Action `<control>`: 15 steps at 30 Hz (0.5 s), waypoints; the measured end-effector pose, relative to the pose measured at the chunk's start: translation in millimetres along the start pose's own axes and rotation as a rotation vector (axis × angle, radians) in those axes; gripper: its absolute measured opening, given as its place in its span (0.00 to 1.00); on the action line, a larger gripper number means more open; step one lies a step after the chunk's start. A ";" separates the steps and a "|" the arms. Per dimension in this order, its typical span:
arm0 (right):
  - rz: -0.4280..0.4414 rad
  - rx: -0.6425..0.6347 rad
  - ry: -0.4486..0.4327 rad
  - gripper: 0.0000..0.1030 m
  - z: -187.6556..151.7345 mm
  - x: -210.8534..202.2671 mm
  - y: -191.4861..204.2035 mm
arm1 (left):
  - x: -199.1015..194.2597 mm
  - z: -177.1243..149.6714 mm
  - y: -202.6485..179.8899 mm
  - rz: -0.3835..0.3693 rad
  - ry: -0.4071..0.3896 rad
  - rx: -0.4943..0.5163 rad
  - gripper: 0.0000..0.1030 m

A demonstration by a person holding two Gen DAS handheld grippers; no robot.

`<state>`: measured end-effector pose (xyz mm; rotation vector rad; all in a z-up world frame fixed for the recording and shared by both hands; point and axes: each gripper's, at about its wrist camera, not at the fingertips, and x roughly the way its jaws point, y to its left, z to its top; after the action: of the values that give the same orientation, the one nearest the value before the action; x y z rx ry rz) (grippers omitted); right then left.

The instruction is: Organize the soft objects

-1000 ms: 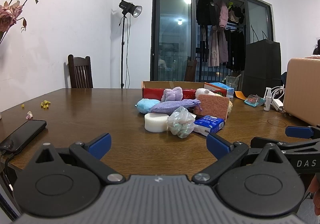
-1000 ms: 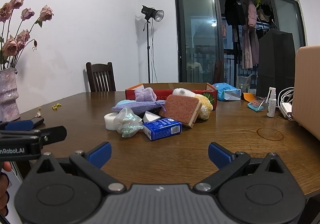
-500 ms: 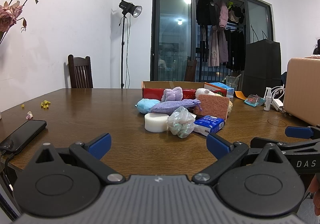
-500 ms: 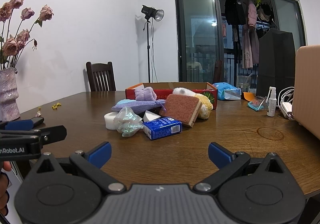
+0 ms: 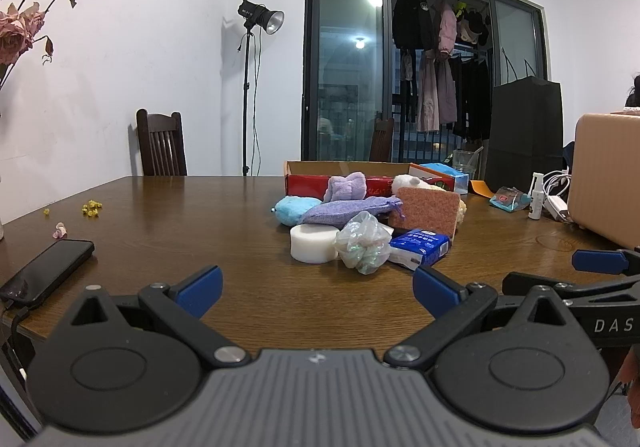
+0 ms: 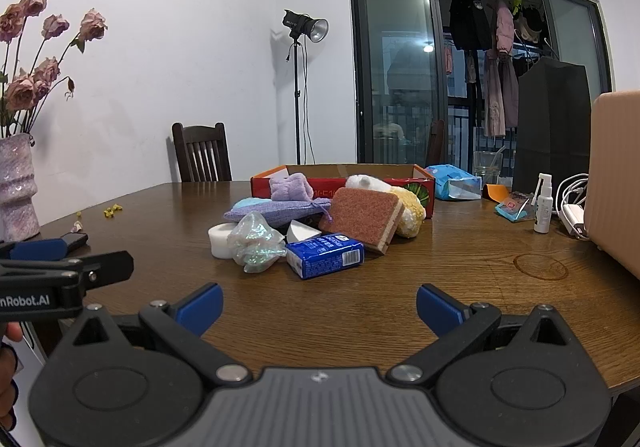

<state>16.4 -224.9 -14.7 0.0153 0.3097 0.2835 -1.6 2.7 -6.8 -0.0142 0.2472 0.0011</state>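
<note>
A heap of soft items lies mid-table before a red cardboard box (image 5: 312, 183) (image 6: 424, 183). In it are a white foam puck (image 5: 313, 243) (image 6: 219, 241), a crinkly plastic ball (image 5: 362, 247) (image 6: 256, 243), a blue tissue pack (image 5: 420, 247) (image 6: 326, 259), a brown scouring sponge (image 5: 426, 209) (image 6: 364, 215), a purple pouch (image 5: 348, 209) (image 6: 276, 213), a blue plush (image 5: 294, 209) and a yellow plush (image 6: 410, 213). My left gripper (image 5: 316, 293) stands open near the table's front edge, short of the heap. My right gripper (image 6: 319, 305) is open too, nothing between its fingers.
A black phone (image 5: 48, 273) lies at the left edge. A pink vase (image 6: 16, 191) stands far left. A tan case (image 6: 616, 175), a spray bottle (image 6: 543, 205), a white charger (image 6: 574, 215) and a blue packet (image 6: 454, 183) sit at the right. A dark chair (image 5: 160, 145) stands behind.
</note>
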 end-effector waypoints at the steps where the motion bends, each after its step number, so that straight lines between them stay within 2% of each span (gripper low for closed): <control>1: 0.000 -0.002 -0.001 1.00 0.0 -0.3 0.4 | 0.2 0.1 0.2 -0.001 0.000 -0.001 1.00; 6: 0.002 -0.008 -0.013 1.00 2.6 -0.7 -1.3 | 3.2 -0.6 2.1 0.016 -0.002 0.002 1.00; 11: -0.026 -0.016 -0.081 1.00 13.4 2.9 -15.5 | 19.9 11.7 20.9 0.072 -0.015 0.004 1.00; 13: -0.007 0.011 -0.092 1.00 19.4 10.8 -26.0 | 31.5 19.6 29.8 0.075 -0.007 -0.008 1.00; 15: 0.059 0.049 -0.071 1.00 24.5 25.6 -37.6 | 47.2 24.8 35.7 0.081 0.014 -0.016 1.00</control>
<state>57.5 -253.2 -1.2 0.0824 0.2461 0.3328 50.2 38.7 5.2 -0.0196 0.2615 0.0838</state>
